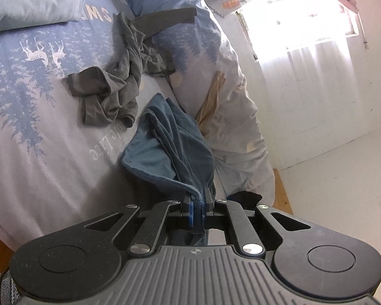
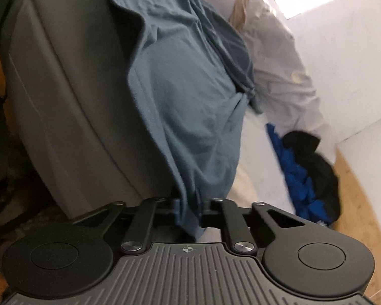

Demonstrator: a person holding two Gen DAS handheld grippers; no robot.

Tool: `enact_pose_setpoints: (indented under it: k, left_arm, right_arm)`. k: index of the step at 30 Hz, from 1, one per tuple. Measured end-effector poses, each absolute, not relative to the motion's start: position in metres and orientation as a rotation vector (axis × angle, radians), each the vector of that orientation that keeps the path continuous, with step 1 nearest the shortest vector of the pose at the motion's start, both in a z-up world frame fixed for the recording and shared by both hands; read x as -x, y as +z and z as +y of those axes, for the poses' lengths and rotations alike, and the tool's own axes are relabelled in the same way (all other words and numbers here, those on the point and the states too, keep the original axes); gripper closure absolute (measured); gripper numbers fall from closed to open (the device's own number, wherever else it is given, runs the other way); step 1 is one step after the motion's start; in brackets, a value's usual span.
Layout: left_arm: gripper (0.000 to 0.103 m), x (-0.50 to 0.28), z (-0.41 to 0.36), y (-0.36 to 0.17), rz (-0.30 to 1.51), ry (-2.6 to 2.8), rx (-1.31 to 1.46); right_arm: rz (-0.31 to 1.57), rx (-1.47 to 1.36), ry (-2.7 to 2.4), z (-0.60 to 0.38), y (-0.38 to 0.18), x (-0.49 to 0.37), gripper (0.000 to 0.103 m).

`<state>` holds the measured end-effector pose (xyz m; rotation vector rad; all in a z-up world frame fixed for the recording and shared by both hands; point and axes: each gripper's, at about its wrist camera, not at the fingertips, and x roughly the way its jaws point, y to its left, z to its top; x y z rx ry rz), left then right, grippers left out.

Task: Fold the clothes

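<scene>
While clamped at the bottom centre of the left wrist view, left gripper (image 1: 197, 209) with blue fingers (image 1: 188, 212) closed on a bunched edge of the blue-grey garment (image 1: 170, 137); probably pinched there to anchor one corner so the cloth can be drawn taut. Running from that grip up and left toward mid-frame, draped and creased over the edge of the bed (image 1: 38, 152).

Bottom centre of the right wrist view: right gripper (image 2: 189, 214), fingers closed on another part of the same blue-grey garment (image 2: 190, 117), cloth passing between them and hanging below. Held at two separate points, likely to spread the piece before a first fold; no fold made yet, by the look of it. Blurred here, so exact hem or seam cannot be told.

Further up, centre-left in the left view: crumpled olive-grey garment (image 1: 109, 89) lying loose on the printed bedsheet, apart from the held piece, seemingly waiting its turn. Upper left corner: pale blue pillow (image 1: 33, 2). Right of centre: rolled duvet (image 1: 210, 63) pushed aside along the bed's far edge, leaving room to work. Lower right of the right view: bright blue and black clothes (image 2: 307, 178) heaped on the floor.
</scene>
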<state>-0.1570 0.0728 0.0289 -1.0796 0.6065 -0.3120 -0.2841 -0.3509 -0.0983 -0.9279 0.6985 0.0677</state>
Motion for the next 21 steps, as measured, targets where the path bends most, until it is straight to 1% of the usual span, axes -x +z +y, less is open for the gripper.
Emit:
enact_pose_setpoints:
  k: [4,7,12,15,21]
  left_arm:
    - [0.094,0.158,0.073,0.030,0.611,-0.314,1.063]
    - [0.094,0.161,0.070,0.030,0.617,-0.324,1.053]
    - [0.094,0.165,0.062,0.028,0.651,-0.338,1.007]
    - [0.094,0.164,0.061,0.035,0.642,-0.329,0.995]
    - [0.094,0.157,0.056,0.051,0.630,-0.327,0.960]
  right_arm:
    - [0.739,0.901,0.106,-0.362,-0.080,0.280,0.099]
    - [0.735,0.930,0.139,-0.370,-0.054,0.276,0.099]
    - [0.667,0.985,0.148,-0.386,0.008,0.260,0.099]
    - [0.623,1.015,0.124,-0.393,0.039,0.252,0.099]
    - [0.576,1.055,0.106,-0.396,0.080,0.241,0.099]
